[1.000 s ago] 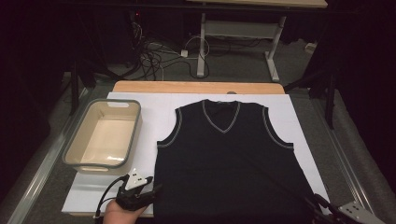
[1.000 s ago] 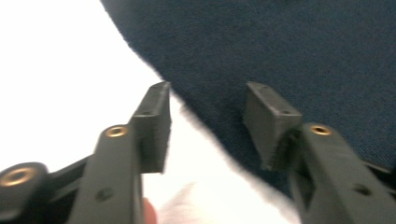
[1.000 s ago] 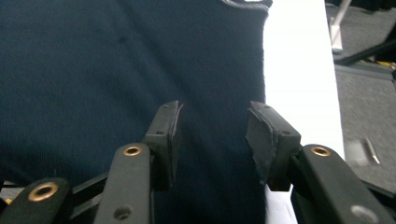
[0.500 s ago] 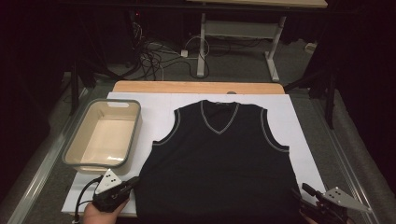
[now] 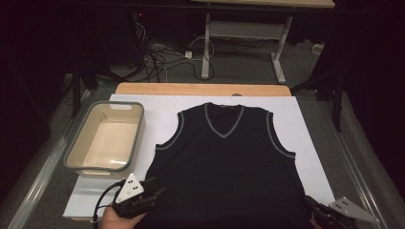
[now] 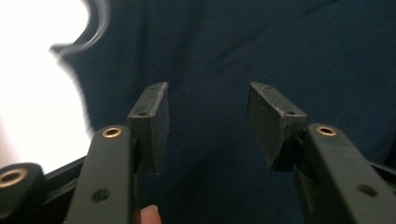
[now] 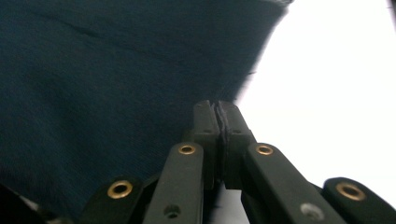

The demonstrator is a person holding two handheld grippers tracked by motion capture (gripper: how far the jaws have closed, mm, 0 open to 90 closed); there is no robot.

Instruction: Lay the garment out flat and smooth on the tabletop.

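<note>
Lying flat, the vest (image 5: pixel 224 162) has the left gripper (image 6: pixel 208 109) gaping above its hem, the right gripper (image 7: pixel 219 114) pinching its edge.

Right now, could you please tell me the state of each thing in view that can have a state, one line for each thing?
Vest: spread flat on the white sheet, front side up, unfolded.
Basin: upright, empty, beside the vest.
Left gripper: open, over the vest's lower corner, nothing between its jaws.
Right gripper: shut at the vest's edge; whether it pinches fabric, I cannot tell.
White sheet: lying flat on the table.
</note>
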